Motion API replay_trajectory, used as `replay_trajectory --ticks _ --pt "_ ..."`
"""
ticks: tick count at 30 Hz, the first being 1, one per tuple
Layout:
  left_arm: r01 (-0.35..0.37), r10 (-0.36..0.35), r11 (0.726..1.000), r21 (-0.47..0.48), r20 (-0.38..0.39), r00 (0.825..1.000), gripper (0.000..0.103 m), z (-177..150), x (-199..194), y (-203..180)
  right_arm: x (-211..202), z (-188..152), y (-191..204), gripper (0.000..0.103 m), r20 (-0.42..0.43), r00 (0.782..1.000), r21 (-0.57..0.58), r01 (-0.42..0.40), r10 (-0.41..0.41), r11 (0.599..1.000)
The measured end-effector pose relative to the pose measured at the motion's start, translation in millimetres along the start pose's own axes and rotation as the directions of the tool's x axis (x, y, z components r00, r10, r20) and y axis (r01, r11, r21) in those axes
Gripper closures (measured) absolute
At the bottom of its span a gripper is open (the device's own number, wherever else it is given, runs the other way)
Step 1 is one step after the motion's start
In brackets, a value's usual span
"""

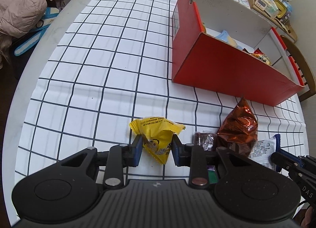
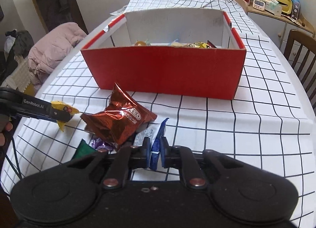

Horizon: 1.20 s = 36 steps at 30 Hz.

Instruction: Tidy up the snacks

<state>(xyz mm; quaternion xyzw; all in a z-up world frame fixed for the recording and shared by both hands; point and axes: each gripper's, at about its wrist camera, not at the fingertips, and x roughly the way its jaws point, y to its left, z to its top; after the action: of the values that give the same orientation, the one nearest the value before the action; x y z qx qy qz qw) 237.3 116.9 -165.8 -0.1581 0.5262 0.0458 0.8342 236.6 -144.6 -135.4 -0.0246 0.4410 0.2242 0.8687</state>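
Observation:
My left gripper (image 1: 157,150) is shut on a yellow snack packet (image 1: 156,136), held just above the checked tablecloth. In the right wrist view that same left gripper (image 2: 65,116) comes in from the left with the yellow packet (image 2: 63,108). My right gripper (image 2: 154,154) is shut on a blue and white packet (image 2: 157,143). A copper Oreo bag (image 2: 118,121) lies just left of it, with a purple wrapper (image 2: 100,144) and a green packet (image 2: 84,149) below. The red box (image 2: 164,72) stands beyond, with several snacks inside. The left wrist view shows the Oreo bag (image 1: 239,127) and red box (image 1: 227,70).
A pink padded jacket (image 2: 51,50) lies on a seat left of the table. A wooden chair (image 2: 302,50) stands at the right edge. A shelf with a bottle, timer and boxes (image 2: 276,5) sits at the back right. The checked tablecloth (image 1: 98,70) spreads left of the box.

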Motion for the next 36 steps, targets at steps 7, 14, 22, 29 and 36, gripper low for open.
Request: replay_trajectory --ticks 7,14,22,29,36 --pt "0.023 -0.023 1.0 0.015 0.014 1.0 0.073 -3.6 -15.1 -4.4 -27.8 5.5 5.0 0.103 0.063 0.998 -0.022 -0.003 0.004 1.0" --pt "0.049 -0.05 0.997 0.052 0.031 0.998 0.073 -8.1 -31.3 -15.3 -33.6 6.8 -2.4 0.101 0.021 0.998 0.001 -0.056 0.056 0.998" --pt "0.062 -0.065 0.995 0.076 0.034 0.997 0.073 -14.4 -40.3 -22.5 -29.5 -7.2 -1.3 0.1 -0.055 0.992 -0.09 -0.115 0.111 0.989" --pt "0.07 -0.073 0.995 0.073 0.037 0.997 0.073 -18.5 -43.9 -26.2 -10.7 -6.6 0.9 0.096 -0.151 0.985 -0.288 -0.122 0.081 0.95" --pt "0.068 -0.07 0.997 0.044 0.044 0.997 0.073 -20.1 -46.2 -25.4 0.9 -2.3 5.3 0.005 -0.217 0.966 -0.411 -0.222 0.141 0.884"
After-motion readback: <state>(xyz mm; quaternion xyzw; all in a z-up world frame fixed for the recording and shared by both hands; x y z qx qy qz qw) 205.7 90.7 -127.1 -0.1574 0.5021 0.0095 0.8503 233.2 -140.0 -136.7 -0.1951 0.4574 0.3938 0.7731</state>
